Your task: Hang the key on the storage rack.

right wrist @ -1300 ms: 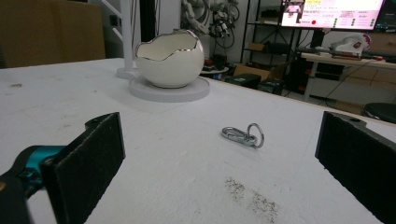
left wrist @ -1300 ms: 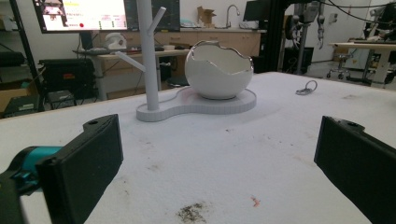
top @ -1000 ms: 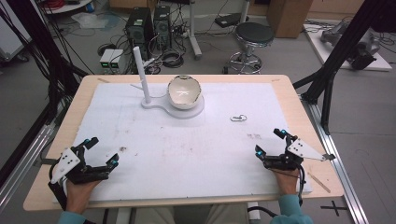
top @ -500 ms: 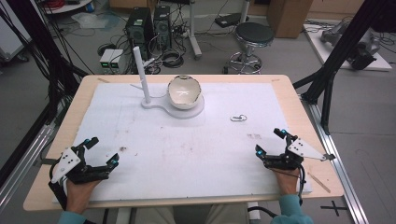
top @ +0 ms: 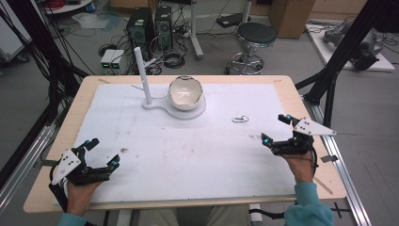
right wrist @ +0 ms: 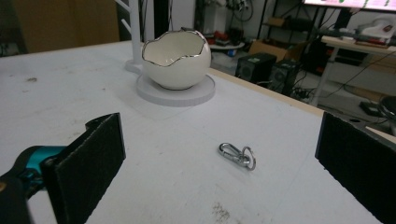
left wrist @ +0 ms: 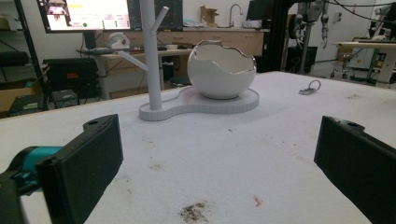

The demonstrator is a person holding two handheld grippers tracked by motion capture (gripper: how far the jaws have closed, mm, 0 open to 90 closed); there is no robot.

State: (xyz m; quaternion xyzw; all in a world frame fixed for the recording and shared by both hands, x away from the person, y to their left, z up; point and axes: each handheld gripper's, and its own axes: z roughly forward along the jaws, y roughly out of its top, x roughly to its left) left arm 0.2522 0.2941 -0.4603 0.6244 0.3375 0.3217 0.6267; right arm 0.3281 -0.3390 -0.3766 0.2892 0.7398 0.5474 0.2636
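Observation:
A white egg-shaped bowl (top: 185,92) with a jagged silver rim sits on a white stand base (top: 162,106) at the far middle of the table; a thin white branched post (top: 142,75) rises from the same base. A small silver clasp with a ring (top: 240,119) lies on the white mat to the right of the bowl, also seen as the clasp (right wrist: 237,155) ahead of my right gripper. My left gripper (top: 99,152) rests open near the front left edge, nothing between its jaws. My right gripper (top: 275,128) stands open at the right, short of the clasp.
The white mat (top: 188,150) covers most of the wooden table (top: 89,94) and carries a few dark smudges (left wrist: 194,212). Beyond the far edge stand a stool (top: 254,40), computer towers (top: 150,21) and cables on the floor. Black frame legs (top: 339,61) flank the table.

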